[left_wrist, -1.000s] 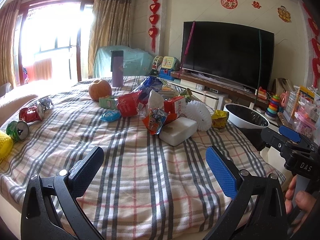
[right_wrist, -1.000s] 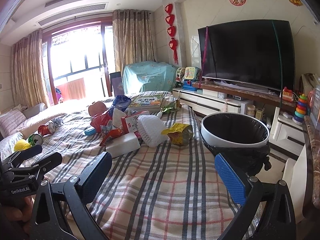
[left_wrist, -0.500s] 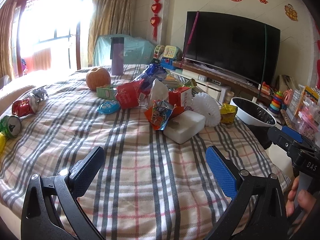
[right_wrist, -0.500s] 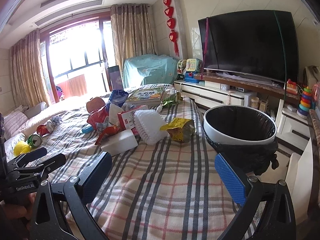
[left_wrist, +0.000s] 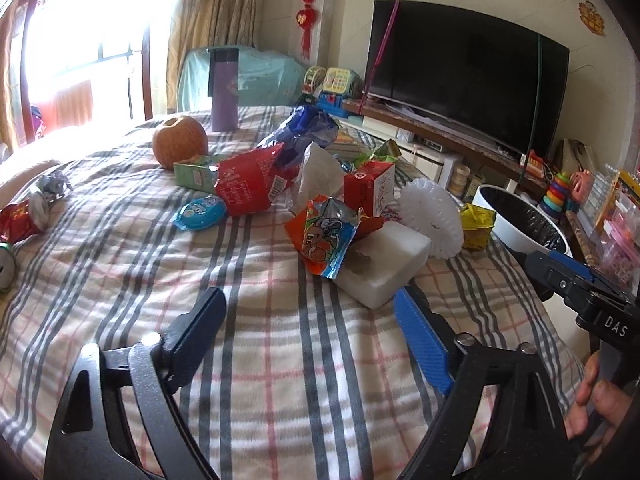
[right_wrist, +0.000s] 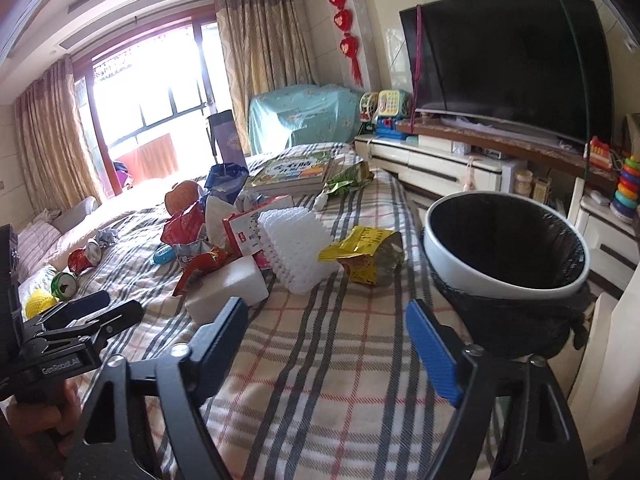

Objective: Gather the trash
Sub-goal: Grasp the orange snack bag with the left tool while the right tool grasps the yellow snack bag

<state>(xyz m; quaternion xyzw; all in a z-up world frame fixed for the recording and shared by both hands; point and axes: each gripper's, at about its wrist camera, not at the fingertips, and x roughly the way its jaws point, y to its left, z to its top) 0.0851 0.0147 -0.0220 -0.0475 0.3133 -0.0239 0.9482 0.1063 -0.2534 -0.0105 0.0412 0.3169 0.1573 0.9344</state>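
Plaid cloth (left_wrist: 280,360) covers the whole work surface, and your trash is strewn across it. Farthest left in the left wrist view lie a crushed red can (left_wrist: 20,222) and a crumpled silver wrapper (left_wrist: 52,186), well apart from the main heap. Moving right you meet an orange fruit (left_wrist: 180,142), a blue oval packet (left_wrist: 200,212), a red snack bag (left_wrist: 248,186), an orange foil wrapper (left_wrist: 324,236) draped on a white foam block (left_wrist: 380,268), then a white foam net (left_wrist: 430,222) and a yellow packet (left_wrist: 478,222). Beyond the cloth's right edge stands the bin (right_wrist: 460,272), lined in black and seemingly empty.

Your left gripper (left_wrist: 308,324) hangs over bare cloth just short of the foam block; its jaws have just been closing a little but remain wide apart with nothing between them. Your right gripper (right_wrist: 328,332) does the same: jaws just narrowed, well open, holding nothing, aimed between the foam block and the bin.

You look to be at the approach step, with no piece collected yet. Next, I judge, you should bring the left jaws astride the foam block or its wrapper, and the right ones toward the yellow packet (right_wrist: 366,254). The wrapper is thin and loose, so pinch it low; the block may need nearly the full span.
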